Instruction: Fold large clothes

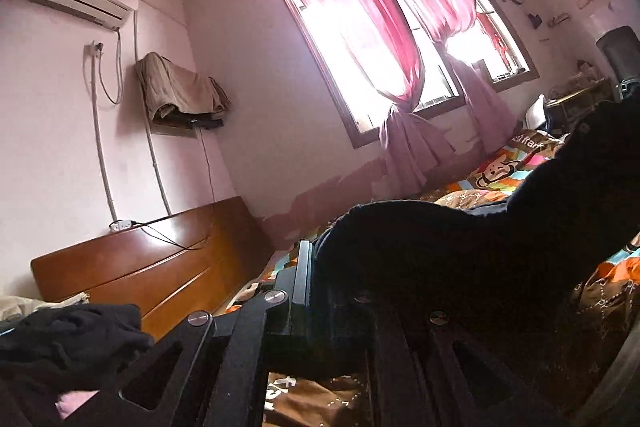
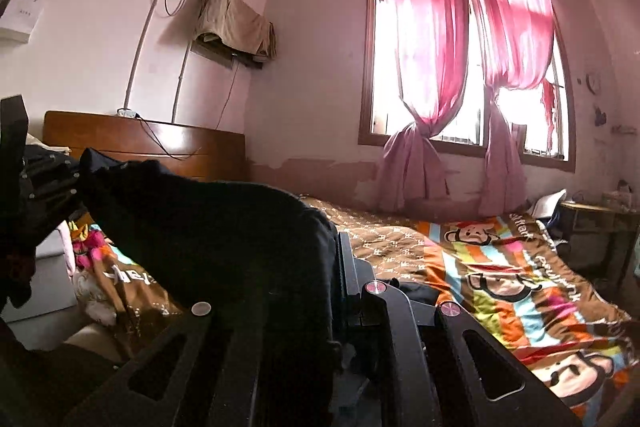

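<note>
Bedroom, cartoon bedspread (image 2: 500, 267) lower right; left gripper (image 1: 316, 267) and right gripper (image 2: 336, 259) both clamped on black garment (image 2: 208, 227), stretched between them at frame centre

My left gripper (image 1: 310, 267) points about level, its jaws clamped shut on the dark garment (image 1: 420, 239). My right gripper (image 2: 340, 259) tips slightly downward, jaws likewise closed on the same garment, which is held up and stretched between both of my grippers.
</note>
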The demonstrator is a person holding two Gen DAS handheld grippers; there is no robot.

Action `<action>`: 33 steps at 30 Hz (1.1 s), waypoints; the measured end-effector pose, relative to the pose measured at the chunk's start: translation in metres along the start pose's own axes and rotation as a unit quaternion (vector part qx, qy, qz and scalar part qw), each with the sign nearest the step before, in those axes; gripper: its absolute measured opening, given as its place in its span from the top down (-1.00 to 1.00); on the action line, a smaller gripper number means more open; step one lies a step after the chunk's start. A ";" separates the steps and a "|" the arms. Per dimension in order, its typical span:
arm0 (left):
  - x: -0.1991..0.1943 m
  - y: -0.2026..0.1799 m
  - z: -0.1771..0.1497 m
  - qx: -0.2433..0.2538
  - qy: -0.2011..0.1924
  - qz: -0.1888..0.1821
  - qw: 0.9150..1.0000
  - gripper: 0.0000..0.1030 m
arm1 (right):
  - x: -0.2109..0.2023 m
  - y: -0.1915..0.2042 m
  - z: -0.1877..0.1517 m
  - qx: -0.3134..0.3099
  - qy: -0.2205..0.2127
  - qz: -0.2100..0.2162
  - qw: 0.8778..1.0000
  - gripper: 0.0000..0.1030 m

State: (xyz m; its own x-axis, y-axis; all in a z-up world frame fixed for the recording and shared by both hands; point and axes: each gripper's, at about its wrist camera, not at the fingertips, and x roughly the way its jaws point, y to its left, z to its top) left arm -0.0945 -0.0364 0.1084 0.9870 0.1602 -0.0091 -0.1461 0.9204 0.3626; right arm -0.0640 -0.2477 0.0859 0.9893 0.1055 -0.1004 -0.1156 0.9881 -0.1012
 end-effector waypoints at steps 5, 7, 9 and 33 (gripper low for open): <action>0.029 -0.010 -0.002 0.019 0.029 -0.015 0.999 0.90 | 0.032 -0.008 -0.004 0.015 0.029 -0.002 0.999 0.84; 0.044 -0.017 -0.004 0.030 0.040 -0.014 0.999 0.90 | 0.048 -0.012 -0.007 0.015 0.040 -0.001 0.999 0.84; 0.065 -0.024 -0.004 0.040 0.050 -0.010 0.998 0.90 | 0.071 -0.019 -0.010 0.020 0.050 0.004 0.999 0.84; 0.328 -0.094 -0.021 0.043 0.167 -0.069 0.983 0.89 | 0.322 -0.072 -0.035 0.050 0.123 -0.034 0.991 0.84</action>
State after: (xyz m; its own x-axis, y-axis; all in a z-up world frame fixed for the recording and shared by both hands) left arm 0.2421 -0.0633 0.0521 0.9180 0.1570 -0.3642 0.0084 0.9104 0.4137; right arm 0.2598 -0.2887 0.0258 0.9417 0.0202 -0.3358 -0.0282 0.9994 -0.0187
